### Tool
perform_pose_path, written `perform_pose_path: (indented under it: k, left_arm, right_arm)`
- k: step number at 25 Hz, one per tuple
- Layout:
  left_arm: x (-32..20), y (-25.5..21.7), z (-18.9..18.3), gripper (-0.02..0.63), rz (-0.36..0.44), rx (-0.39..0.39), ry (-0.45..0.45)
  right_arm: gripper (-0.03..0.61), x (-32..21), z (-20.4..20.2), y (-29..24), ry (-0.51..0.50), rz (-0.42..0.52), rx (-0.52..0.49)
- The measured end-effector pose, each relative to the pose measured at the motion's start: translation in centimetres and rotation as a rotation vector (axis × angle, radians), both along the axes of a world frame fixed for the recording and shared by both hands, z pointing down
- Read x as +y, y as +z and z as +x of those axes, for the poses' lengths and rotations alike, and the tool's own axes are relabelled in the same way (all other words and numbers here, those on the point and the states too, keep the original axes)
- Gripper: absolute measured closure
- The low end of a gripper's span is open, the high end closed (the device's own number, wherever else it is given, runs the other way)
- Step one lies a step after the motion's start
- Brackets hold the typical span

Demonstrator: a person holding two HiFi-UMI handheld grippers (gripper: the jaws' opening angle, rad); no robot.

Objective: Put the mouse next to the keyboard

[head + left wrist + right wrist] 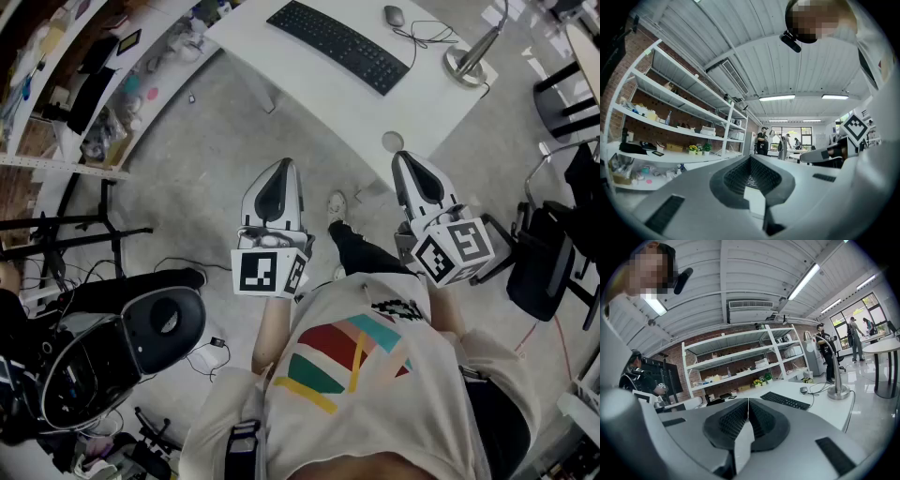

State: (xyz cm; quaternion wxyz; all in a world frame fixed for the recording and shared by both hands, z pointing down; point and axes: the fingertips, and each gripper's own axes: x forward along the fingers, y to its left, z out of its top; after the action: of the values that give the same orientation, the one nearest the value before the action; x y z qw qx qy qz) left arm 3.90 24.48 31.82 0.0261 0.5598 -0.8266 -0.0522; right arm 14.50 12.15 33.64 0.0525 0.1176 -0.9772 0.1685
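At the top of the head view a black keyboard [339,44] lies on the white table [309,84]. A grey corded mouse [395,16] sits beyond the keyboard's right end, a short gap away. Both grippers hang over the floor in front of the table, well short of it. My left gripper [280,167] is shut and empty, as is my right gripper [404,157]. In the right gripper view the shut jaws [748,400] point toward the keyboard [786,401] and mouse [803,390]. The left gripper [751,157] faces shelving, with neither keyboard nor mouse in its view.
A desk lamp's round base [466,66] stands right of the mouse, with cable loops between them. White shelves [84,84] line the left. A black chair [553,253] is at right, a black machine [122,347] at lower left. People stand far off [827,359].
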Motion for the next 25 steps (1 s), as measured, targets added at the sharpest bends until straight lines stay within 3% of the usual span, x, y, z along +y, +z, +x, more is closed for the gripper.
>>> perform_pose_path:
  k: [4,11,18,25]
  left_arm:
    - [-6.1,-1.8,-6.1,0.571,0.03,0.002,0.015]
    - [-15.0,-4.5,-14.9,0.571,0.051,-0.034,0.064]
    - [-24.2,-4.1,-19.7,0.571,0.039,0.03,0.21]
    - [-32.5,-1.8,-23.4,0.571,0.019,0.061,0.331]
  right_arm:
    - [0.566,-6.7,-5.7,-0.2,0.025,0.016,0.034]
    - [0.566,-17.6,-11.7,-1.7,0.185,0.048,0.039]
    - [0.566,-22.9,-17.3,-2.4,0.222,0.022,0.073]
    - [0.566,-30.4,-22.6,-1.6,0.283,0.077,0.134]
